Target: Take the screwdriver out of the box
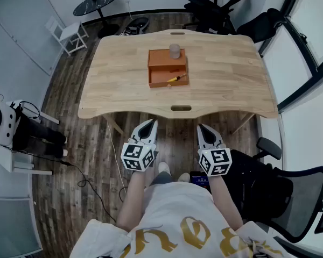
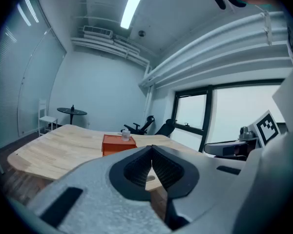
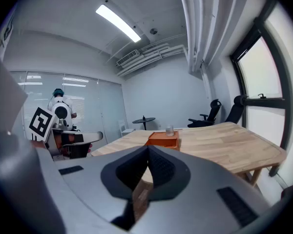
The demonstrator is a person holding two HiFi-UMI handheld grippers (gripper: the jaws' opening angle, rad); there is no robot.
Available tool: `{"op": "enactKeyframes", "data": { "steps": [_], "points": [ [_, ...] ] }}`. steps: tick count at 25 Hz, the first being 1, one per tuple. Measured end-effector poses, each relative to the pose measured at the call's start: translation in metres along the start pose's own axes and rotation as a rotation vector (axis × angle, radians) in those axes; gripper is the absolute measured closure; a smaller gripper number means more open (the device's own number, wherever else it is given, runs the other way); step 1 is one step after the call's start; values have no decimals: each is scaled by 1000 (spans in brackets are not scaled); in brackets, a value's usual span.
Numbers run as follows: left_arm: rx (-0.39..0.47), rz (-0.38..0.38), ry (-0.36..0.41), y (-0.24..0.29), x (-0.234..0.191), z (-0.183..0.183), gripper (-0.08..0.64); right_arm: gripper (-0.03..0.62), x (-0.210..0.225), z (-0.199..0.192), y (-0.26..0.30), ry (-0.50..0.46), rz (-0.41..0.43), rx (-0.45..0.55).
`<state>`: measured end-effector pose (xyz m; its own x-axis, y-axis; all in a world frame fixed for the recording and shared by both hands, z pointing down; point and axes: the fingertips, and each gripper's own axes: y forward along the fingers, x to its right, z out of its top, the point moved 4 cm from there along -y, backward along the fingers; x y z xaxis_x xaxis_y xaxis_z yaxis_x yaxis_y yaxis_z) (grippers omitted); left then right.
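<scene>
An orange box (image 1: 167,69) lies open on the wooden table (image 1: 226,74), with a yellow-handled screwdriver (image 1: 176,79) resting in its tray. A small clear cup (image 1: 174,50) stands on the box's far part. My left gripper (image 1: 149,124) and right gripper (image 1: 203,129) hang side by side below the table's near edge, well short of the box, tips pointing toward it. Both have their jaws shut with nothing between them. In the left gripper view the box (image 2: 118,143) shows far off beyond the closed jaws; in the right gripper view the box (image 3: 163,139) also sits far ahead.
Black office chairs (image 1: 215,7) stand beyond the table and another chair (image 1: 290,198) at the near right. A round black side table (image 1: 96,3) and a white chair (image 1: 71,35) are at the back left. A white machine (image 1: 2,122) with cables stands at the left.
</scene>
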<state>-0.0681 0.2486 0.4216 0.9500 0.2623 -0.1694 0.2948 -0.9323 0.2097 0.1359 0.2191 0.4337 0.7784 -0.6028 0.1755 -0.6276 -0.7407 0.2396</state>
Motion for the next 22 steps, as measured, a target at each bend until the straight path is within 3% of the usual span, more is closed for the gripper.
{"op": "enactKeyframes", "data": {
  "steps": [9, 14, 22],
  "points": [
    [3, 1, -25, 1, 7, 0, 551, 581, 6, 0, -6, -5, 15, -3],
    [-26, 8, 1, 5, 16, -2, 551, 580, 11, -3, -10, 98, 72, 23],
    [-57, 7, 21, 25, 14, -5, 550, 580, 26, -14, 9, 125, 82, -11]
  ]
}}
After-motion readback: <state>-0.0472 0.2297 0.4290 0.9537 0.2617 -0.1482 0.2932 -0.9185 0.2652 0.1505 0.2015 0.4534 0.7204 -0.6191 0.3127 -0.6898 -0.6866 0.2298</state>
